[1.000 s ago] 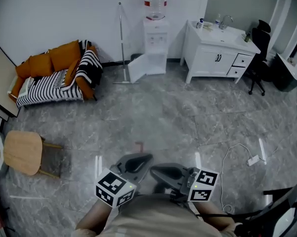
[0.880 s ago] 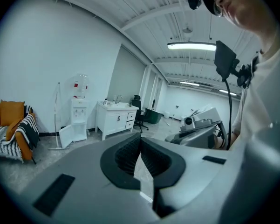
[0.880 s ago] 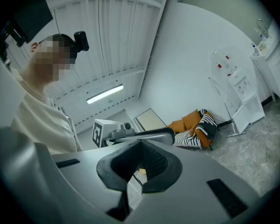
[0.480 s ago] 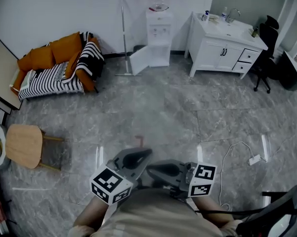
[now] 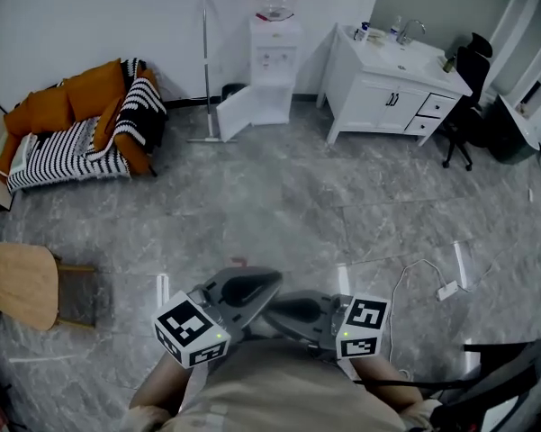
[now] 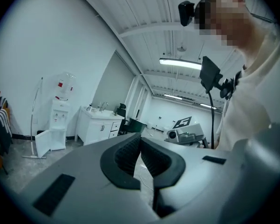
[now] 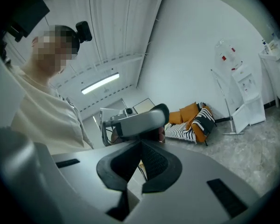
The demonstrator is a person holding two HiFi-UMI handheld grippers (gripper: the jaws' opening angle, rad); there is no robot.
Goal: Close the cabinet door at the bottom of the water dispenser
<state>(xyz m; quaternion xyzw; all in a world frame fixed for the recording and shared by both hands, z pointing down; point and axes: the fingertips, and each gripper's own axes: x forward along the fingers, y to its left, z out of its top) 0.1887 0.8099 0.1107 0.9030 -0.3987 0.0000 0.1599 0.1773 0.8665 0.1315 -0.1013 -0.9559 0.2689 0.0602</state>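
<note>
Shift: the water dispenser (image 5: 272, 57) has slid left in the head view, and the wooden chair (image 5: 22, 284) is now nearly off the left edge.
Cabinet door (image 5: 237, 115): hanging open at the dispenser's foot, swung out leftward, by the far wall.
Left gripper (image 5: 268, 283): jaws pressed together, nothing in them, low by the person's body.
Right gripper (image 5: 277, 310): closed too, empty, just beside the left.
Gap: both well apart from the door.
</note>
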